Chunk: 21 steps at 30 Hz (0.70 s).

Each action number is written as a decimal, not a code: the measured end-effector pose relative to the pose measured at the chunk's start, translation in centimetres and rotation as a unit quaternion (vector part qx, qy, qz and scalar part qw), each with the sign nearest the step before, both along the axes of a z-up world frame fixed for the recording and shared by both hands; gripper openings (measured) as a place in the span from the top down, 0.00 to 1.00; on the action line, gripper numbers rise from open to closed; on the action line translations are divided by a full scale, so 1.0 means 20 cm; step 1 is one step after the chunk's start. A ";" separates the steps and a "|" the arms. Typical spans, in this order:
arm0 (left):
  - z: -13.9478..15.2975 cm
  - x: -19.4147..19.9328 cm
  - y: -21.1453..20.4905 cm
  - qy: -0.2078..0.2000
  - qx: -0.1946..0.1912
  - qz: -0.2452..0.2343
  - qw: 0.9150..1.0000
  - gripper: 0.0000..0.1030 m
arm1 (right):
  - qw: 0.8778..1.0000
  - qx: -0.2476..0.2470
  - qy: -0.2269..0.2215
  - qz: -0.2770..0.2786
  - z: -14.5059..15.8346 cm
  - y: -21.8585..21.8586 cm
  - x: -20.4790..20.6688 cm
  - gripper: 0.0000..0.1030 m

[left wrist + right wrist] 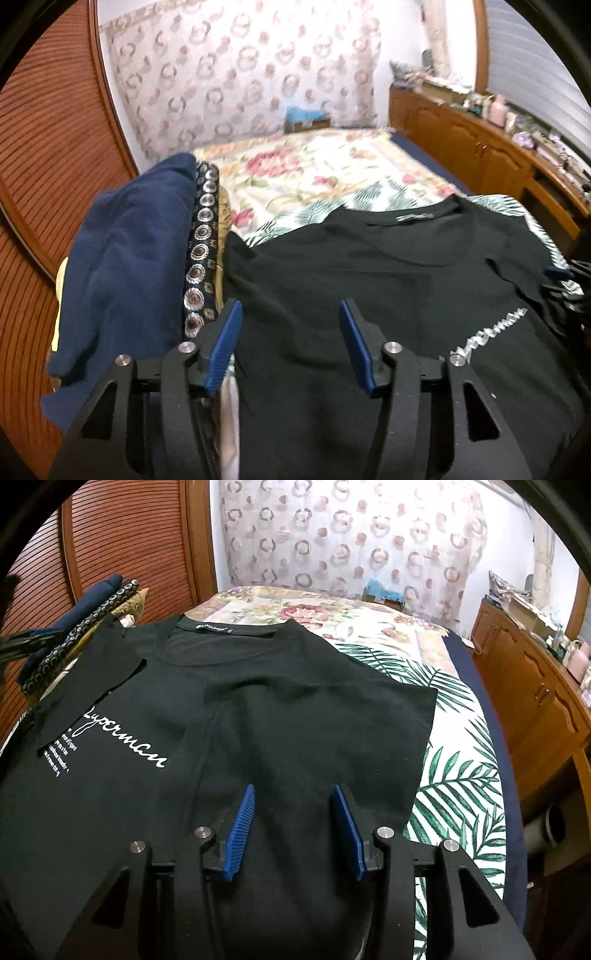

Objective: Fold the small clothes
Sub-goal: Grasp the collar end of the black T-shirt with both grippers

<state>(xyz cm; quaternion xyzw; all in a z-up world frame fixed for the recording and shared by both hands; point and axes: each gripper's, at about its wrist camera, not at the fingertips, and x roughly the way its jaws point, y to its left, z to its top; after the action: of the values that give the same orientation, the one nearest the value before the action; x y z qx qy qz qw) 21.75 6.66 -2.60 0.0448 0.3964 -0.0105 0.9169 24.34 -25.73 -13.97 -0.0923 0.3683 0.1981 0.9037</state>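
Nearest to us, the left hand-held gripper (291, 343) hangs over the left half of the black cotton T-shirt with white script lettering (258, 716), its blue ribbed pads about half apart with nothing between them. The right hand-held gripper (291, 830) hangs over the shirt's right half, also roughly half open; dark fabric fills the gap beneath its pads, but we cannot tell whether they pinch it or only hover.

The T-shirt lies face up on the palm-leaf printed sheet (454, 797), collar away from us, both sleeves turned inward over the chest. We judge the side folds to be the step in hand. To do it well, we should take each long edge near the hem, lift only the top layer, carry it to the shirt's centre line and lay it down flat so the folded sleeves do not creep out.

Left of the shirt, the left wrist view shows a navy blue crumpled garment (125, 266) and a dark band patterned with silver medallions (199, 254) up close; the right wrist view shows them only small at its edge. The right wrist view alone reads the lettering and the folded right sleeve clearly. Beyond the collar stretches the floral bedspread (314, 166).
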 end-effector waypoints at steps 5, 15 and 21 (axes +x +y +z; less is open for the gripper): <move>-0.05 0.16 0.02 0.028 0.030 0.017 0.999 0.55 | 1.000 0.000 0.000 0.000 0.00 0.00 0.00 0.54; -0.10 0.34 0.01 0.054 0.111 0.023 0.992 0.60 | 1.000 0.000 0.000 0.000 0.00 0.00 0.00 0.54; -0.13 0.41 0.00 0.075 0.153 0.022 0.985 0.68 | 1.000 0.000 0.000 0.000 0.00 0.00 0.00 0.54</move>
<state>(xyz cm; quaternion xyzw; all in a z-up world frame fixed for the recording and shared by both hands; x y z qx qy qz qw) 29.89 6.64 -5.28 0.1749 0.4620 0.0673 0.8669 24.38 -25.80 -14.03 -0.0921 0.3679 0.1986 0.9037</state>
